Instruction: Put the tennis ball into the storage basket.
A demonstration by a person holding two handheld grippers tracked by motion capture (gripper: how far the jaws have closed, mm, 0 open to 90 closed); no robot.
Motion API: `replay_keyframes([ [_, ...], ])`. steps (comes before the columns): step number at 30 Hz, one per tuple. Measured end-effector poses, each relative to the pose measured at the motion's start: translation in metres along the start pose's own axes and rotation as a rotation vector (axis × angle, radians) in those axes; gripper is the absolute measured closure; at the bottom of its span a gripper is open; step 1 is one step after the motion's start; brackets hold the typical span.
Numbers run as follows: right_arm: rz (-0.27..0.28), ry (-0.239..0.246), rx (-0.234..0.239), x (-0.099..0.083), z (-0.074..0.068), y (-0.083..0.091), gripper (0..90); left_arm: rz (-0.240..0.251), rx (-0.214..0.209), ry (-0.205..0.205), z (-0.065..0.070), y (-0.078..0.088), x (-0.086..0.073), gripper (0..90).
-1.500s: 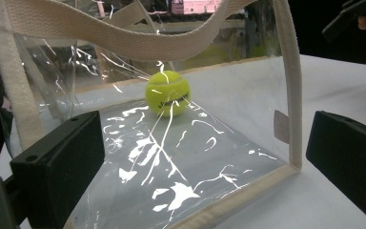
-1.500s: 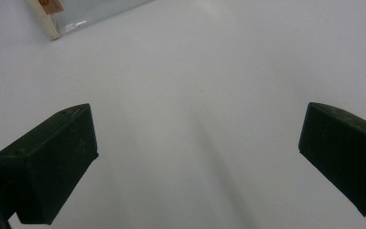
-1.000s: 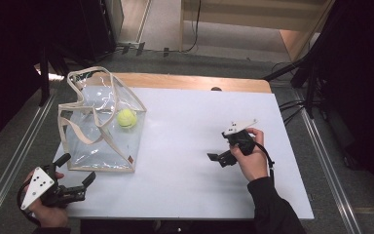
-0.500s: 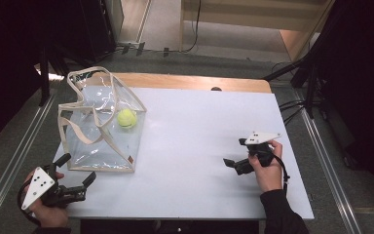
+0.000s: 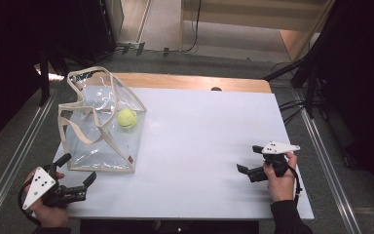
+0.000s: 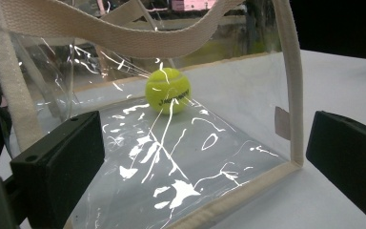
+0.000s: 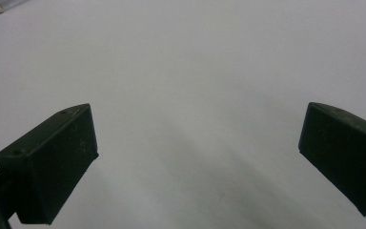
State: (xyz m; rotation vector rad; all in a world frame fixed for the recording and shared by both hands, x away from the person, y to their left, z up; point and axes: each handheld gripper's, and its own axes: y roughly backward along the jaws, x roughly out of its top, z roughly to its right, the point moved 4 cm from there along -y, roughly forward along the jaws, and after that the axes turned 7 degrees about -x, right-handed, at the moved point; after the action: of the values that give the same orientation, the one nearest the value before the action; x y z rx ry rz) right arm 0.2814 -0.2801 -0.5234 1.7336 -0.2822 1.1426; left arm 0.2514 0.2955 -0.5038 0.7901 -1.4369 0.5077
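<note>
Yellow-green tennis ball (image 6: 167, 90), seemingly unscuffed, inside clear bag (image 5: 102, 141); both claws gape wide, empty.

The right gripper (image 5: 251, 161) has drawn back from mid-table toward the near right edge, well away from the bag (image 5: 102, 124), jaws wide apart over bare table (image 5: 199, 136)

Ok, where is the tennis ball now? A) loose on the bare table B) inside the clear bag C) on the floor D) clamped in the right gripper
B: the tennis ball sits inside the clear bag, seen through its wall from the left gripper view.
</note>
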Motion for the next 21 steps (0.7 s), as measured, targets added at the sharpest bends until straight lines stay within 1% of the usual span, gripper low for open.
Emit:
replay_keyframes([
  [6,0.03,-0.027,-0.013,-0.015,0.005,0.009,0.0,-0.003,0.001,-0.006,0.0,-0.001,0.0,0.0],
  [8,0.059,-0.046,-0.021,-0.022,0.007,0.012,0.0,0.002,0.004,0.0,0.0,-0.001,0.0,0.0],
  [10,0.084,-0.078,-0.021,-0.025,0.009,0.016,0.0,0.001,0.004,0.001,0.0,-0.001,0.0,0.0],
  [12,0.108,-0.091,-0.034,-0.027,0.011,0.02,0.0,-0.009,0.009,0.006,-0.001,-0.001,0.0,0.0],
  [13,0.112,-0.089,-0.05,-0.028,0.012,0.022,0.0,-0.011,0.011,0.006,-0.002,-0.002,0.0,0.0],
  [14,0.115,-0.094,-0.057,-0.029,0.013,0.022,0.0,-0.021,0.014,0.006,-0.002,-0.002,0.0,0.0],
  [16,0.133,-0.112,-0.064,-0.034,0.016,0.024,0.0,-0.021,0.015,0.014,-0.002,-0.003,0.0,0.0],
  [18,0.126,-0.119,-0.081,-0.037,0.017,0.025,0.0,-0.022,0.015,0.012,-0.002,-0.003,0.0,0.0],
  [20,0.134,-0.133,-0.08,-0.038,0.017,0.026,0.0,-0.021,0.015,0.015,-0.002,-0.003,0.0,0.0],
  [21,0.14,-0.127,-0.079,-0.037,0.018,0.026,0.0,-0.022,0.016,0.014,-0.002,-0.003,0.0,0.0],
])
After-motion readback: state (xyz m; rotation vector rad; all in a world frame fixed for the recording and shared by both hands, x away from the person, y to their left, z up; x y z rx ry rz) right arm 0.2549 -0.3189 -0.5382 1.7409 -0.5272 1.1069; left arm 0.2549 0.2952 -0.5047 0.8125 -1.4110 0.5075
